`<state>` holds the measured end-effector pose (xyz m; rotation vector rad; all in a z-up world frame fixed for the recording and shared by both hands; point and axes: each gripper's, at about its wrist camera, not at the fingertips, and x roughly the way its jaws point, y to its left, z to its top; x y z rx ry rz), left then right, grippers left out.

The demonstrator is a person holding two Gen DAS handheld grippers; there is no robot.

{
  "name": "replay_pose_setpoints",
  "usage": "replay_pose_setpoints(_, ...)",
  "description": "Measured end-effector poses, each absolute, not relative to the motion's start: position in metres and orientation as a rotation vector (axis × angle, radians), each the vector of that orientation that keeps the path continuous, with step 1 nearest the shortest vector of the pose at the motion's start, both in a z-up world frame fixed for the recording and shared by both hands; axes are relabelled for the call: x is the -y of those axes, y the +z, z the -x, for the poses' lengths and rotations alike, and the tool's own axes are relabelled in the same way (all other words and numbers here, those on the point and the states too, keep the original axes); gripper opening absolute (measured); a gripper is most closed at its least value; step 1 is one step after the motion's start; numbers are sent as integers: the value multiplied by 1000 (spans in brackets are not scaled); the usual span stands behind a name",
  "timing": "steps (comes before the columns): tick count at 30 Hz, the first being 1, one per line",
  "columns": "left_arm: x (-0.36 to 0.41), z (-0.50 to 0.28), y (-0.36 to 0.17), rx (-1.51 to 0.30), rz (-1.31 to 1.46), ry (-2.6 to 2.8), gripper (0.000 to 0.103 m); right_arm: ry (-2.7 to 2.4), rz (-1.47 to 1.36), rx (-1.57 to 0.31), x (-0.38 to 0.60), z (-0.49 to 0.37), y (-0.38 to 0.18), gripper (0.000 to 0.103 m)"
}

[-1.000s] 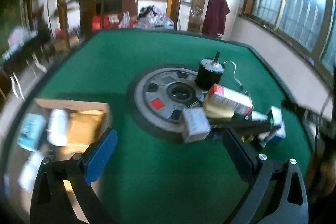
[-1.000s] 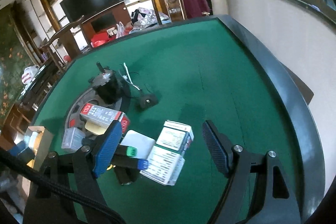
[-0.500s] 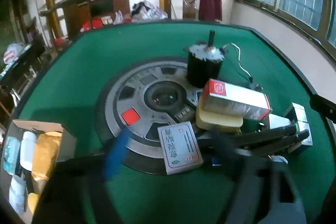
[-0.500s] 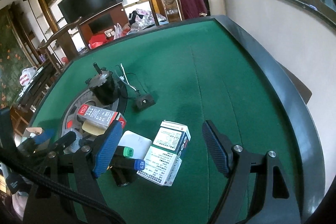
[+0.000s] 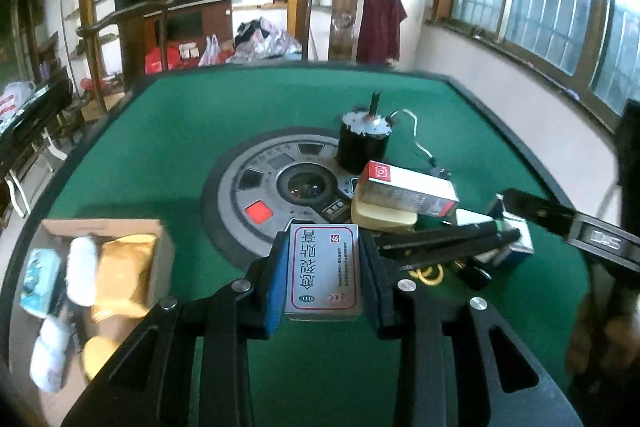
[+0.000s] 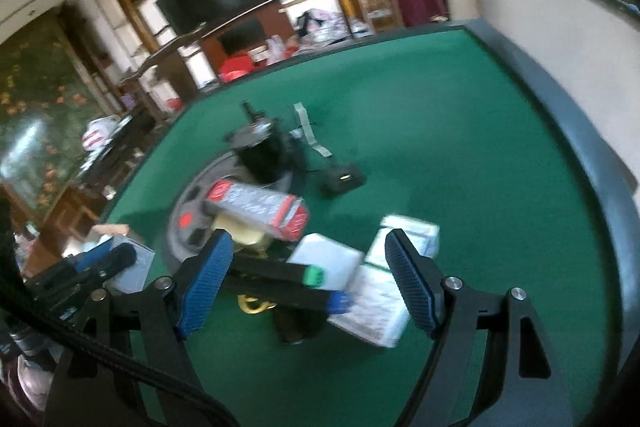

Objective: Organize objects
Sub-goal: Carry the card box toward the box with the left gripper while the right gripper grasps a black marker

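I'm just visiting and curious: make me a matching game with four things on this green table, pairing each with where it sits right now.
Things:
1. grey medicine box
2. black motor
3. red-ended carton
4. cardboard box

Places:
A. lying on top of a pale yellow block
B. at the table's left edge, filled with packets
C. between the closing jaws of the left gripper
D. upright at the far rim of the round centre plate

Pairs: 1-C, 2-D, 3-A, 4-B
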<state>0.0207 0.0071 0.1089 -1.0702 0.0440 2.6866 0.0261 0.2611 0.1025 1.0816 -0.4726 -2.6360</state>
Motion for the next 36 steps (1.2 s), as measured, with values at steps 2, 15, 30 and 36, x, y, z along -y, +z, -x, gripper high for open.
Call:
replay_pose_setpoints(2,1,-33,114,-42,1046,2696,29,-2548,-1099,492,-252,-24,97,78)
replay_pose_setpoints(15,62,-91,116,-10,1014,2789,29,-2092,-1256,338,-157,-36,66,80)
replay_pose_setpoints(30,116,-125,114,93,960,2805,29,-2322,-1308,-118,-89,-78,66,78)
replay_pose_setpoints(36,143,-133,111,144,964,2835,29,-2363,-1319,-186,-76,-83,58,63)
